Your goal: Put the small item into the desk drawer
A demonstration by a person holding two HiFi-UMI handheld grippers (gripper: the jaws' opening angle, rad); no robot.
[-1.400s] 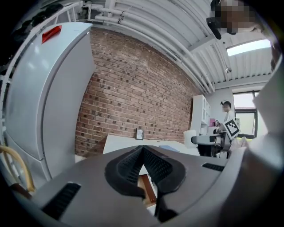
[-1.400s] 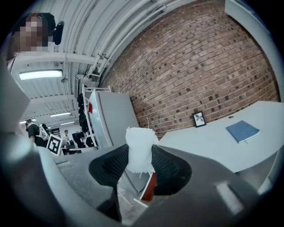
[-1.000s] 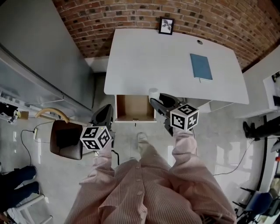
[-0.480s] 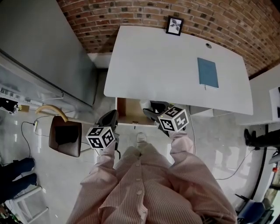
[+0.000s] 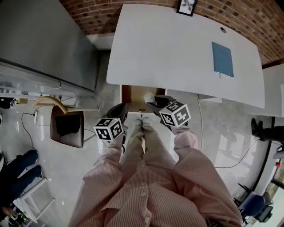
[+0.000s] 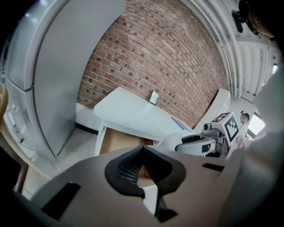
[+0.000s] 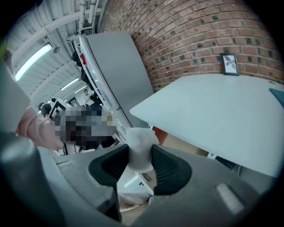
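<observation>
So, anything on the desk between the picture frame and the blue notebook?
No. In the head view only bare desk lies between picture frame and blue notebook; a small hole sits beside it.

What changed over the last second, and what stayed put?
The right hand-held gripper carried the white item from the drawer's right edge in over the open drawer. The left hand-held gripper moved closer to the drawer's front left corner. The grip on the item, the open drawer and the notebook are unchanged.
</observation>
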